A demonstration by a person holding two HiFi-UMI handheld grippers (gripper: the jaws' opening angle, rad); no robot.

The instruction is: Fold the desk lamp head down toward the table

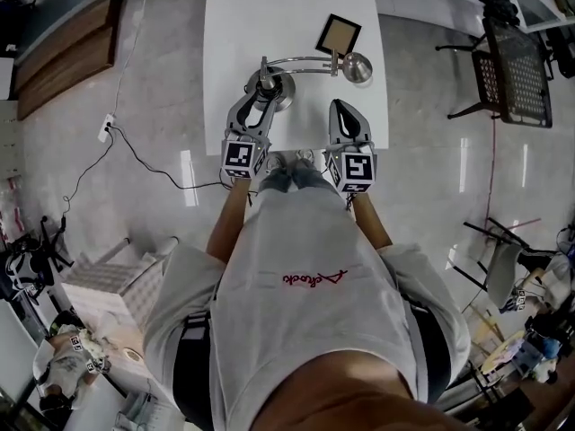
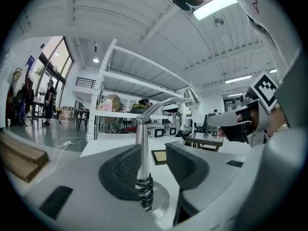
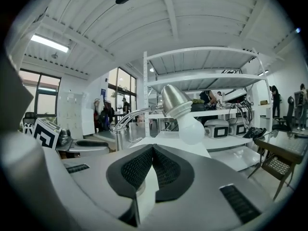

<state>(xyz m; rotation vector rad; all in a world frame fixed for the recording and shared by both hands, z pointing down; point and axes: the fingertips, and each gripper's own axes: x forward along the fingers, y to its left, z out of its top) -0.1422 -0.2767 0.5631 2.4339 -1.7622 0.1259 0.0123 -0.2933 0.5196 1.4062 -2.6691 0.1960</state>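
Chrome desk lamp (image 2: 140, 153) upright; arm (image 1: 305, 60) arcs rightward; head (image 3: 174, 100) angled downward.

One bench (image 1: 235, 25). One lamp (image 1: 305, 60), one bulb (image 3: 191, 129). One frame (image 1: 338, 35). Two grippers: left gripper (image 1: 260, 95), right gripper (image 1: 340, 108). One black chair (image 1: 514, 72). One power strip (image 1: 107, 126), one cable (image 1: 144, 161). One person (image 1: 305, 281).
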